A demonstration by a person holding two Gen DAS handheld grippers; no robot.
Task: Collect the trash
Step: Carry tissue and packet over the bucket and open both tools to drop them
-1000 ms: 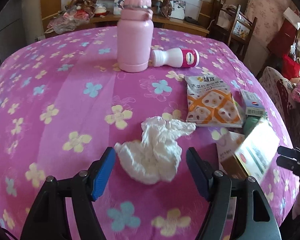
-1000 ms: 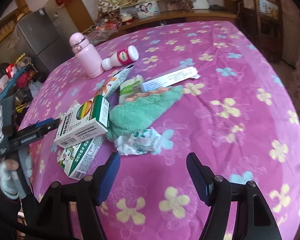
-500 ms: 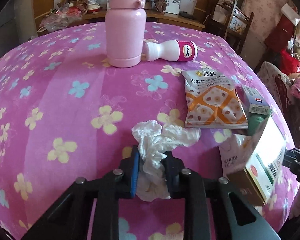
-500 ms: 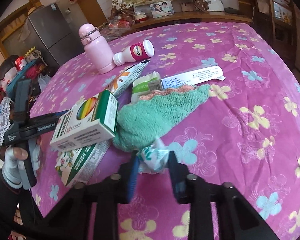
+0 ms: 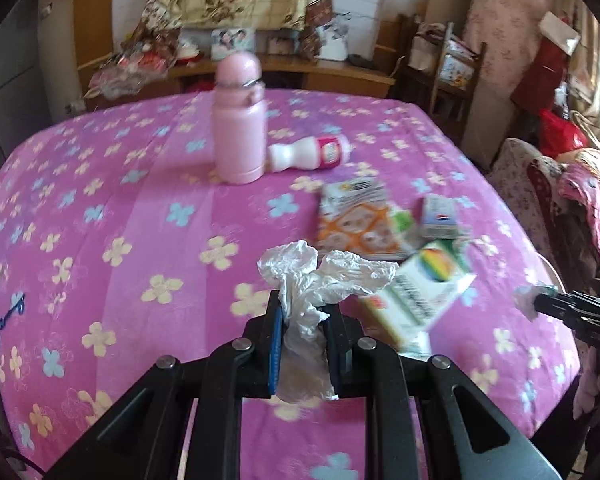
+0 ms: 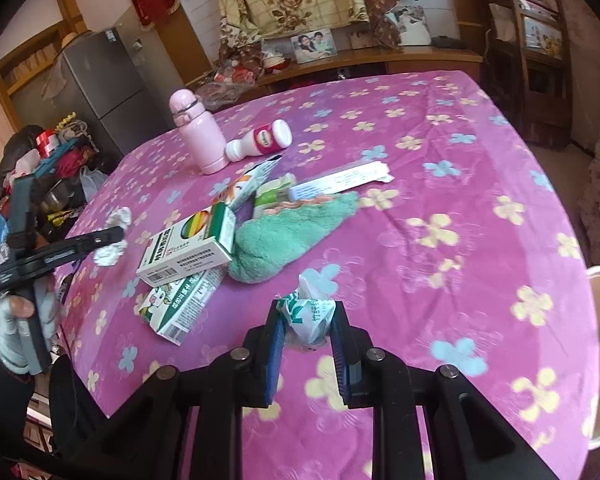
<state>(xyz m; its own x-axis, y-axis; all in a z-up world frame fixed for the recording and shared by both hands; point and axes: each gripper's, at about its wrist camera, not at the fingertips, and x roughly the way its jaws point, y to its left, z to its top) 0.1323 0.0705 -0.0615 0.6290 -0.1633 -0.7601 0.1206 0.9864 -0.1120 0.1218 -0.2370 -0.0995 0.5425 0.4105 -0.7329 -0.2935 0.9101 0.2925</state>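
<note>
My left gripper [image 5: 305, 312] is shut on a crumpled white tissue [image 5: 320, 276] and holds it above the pink flowered tablecloth [image 5: 100, 240]. It also shows in the right wrist view [image 6: 100, 238] with the tissue [image 6: 112, 236] in it. My right gripper [image 6: 307, 316] is shut on a crumpled white-and-green wrapper [image 6: 310, 310], lifted off the cloth. The right gripper shows at the right edge of the left wrist view [image 5: 540, 300], with a scrap of the wrapper at its tip.
On the table stand a pink flask [image 5: 239, 120], a lying white-and-pink bottle [image 5: 312, 154], an orange snack packet [image 5: 358, 220], a white-and-green medicine box [image 6: 188, 246], a green carton [image 6: 180, 302], a green towel [image 6: 288, 236] and a long white box [image 6: 340, 180].
Both grippers closed from open onto their trash, the left on the tissue and the right on the wrapper, then lifted it off the table and drew back.
</note>
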